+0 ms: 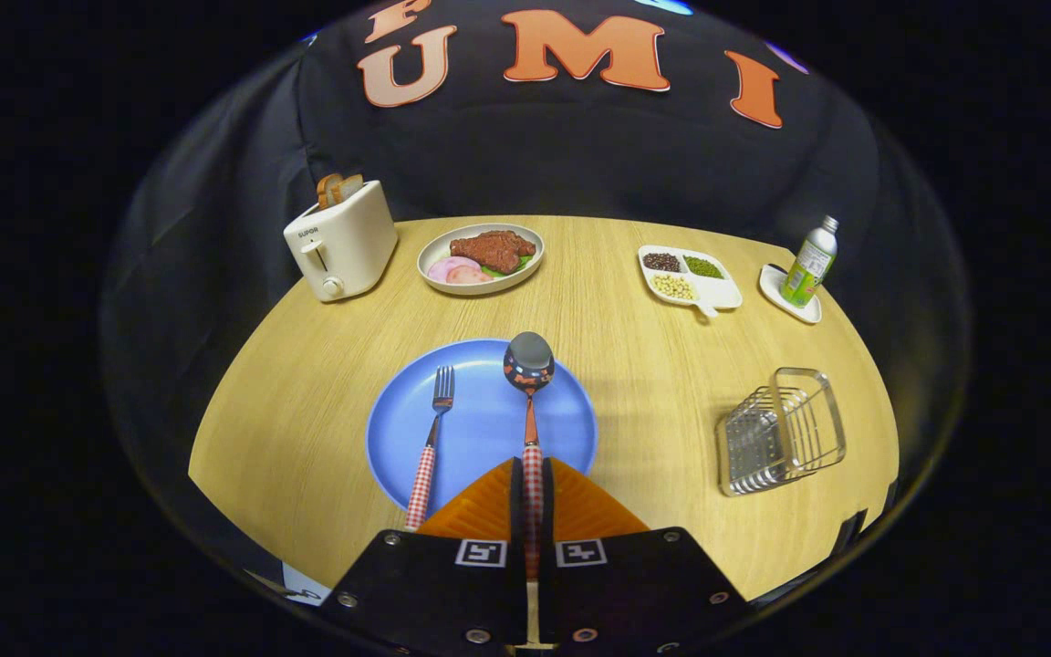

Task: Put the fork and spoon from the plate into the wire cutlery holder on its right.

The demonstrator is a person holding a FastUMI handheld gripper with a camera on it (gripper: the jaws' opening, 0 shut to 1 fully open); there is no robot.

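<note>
Between gripper (533, 488) fingers: spoon (530, 401) handle, clamped.

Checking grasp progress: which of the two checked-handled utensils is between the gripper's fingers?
The spoon: the gripper is shut on its handle. The fork lies free on the blue plate, left of the fingers.

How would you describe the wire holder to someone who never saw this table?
On the round wooden table, look right of the blue plate near the gripper. The wire holder is the only see-through metal basket.
</note>
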